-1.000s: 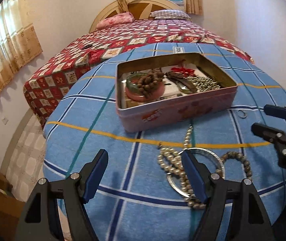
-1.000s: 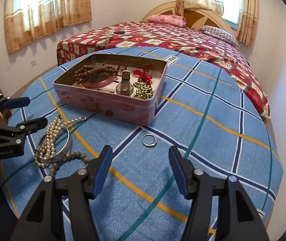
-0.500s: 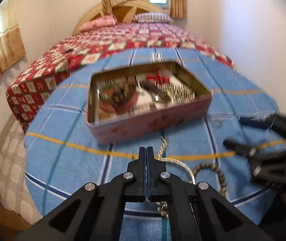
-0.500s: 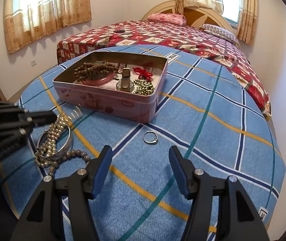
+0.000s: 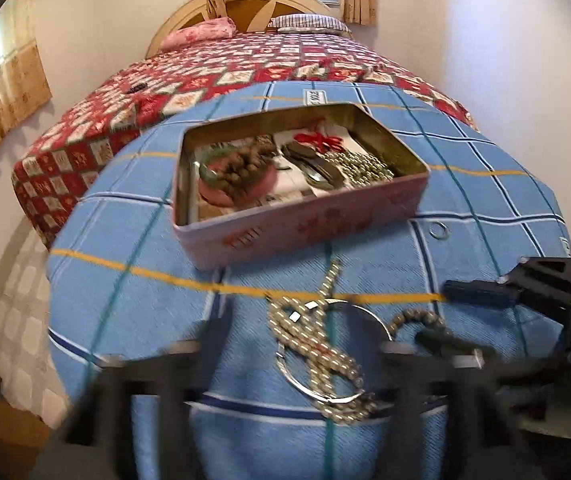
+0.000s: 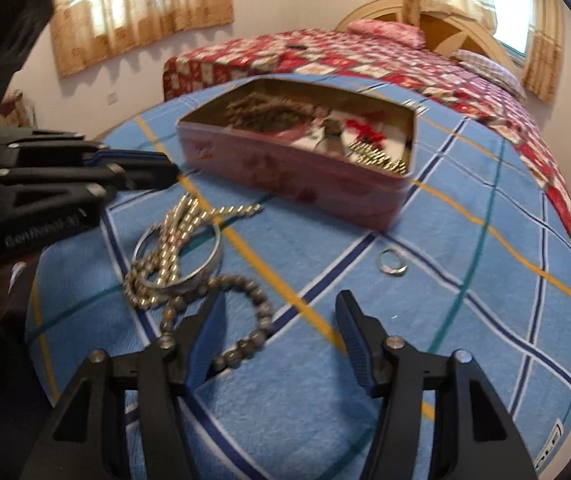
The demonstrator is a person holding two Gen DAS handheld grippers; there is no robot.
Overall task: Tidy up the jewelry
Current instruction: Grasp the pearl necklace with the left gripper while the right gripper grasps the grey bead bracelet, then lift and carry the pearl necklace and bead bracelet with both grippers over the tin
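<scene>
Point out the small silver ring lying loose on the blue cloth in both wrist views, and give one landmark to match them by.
Left wrist view: the silver ring lies right of centre on the blue cloth, just past the near right corner of the pink tin.
Right wrist view: the silver ring lies right of centre, in front of the tin's nearest corner.
Shared landmark: the pink tin, open, with jewelry inside.
</scene>
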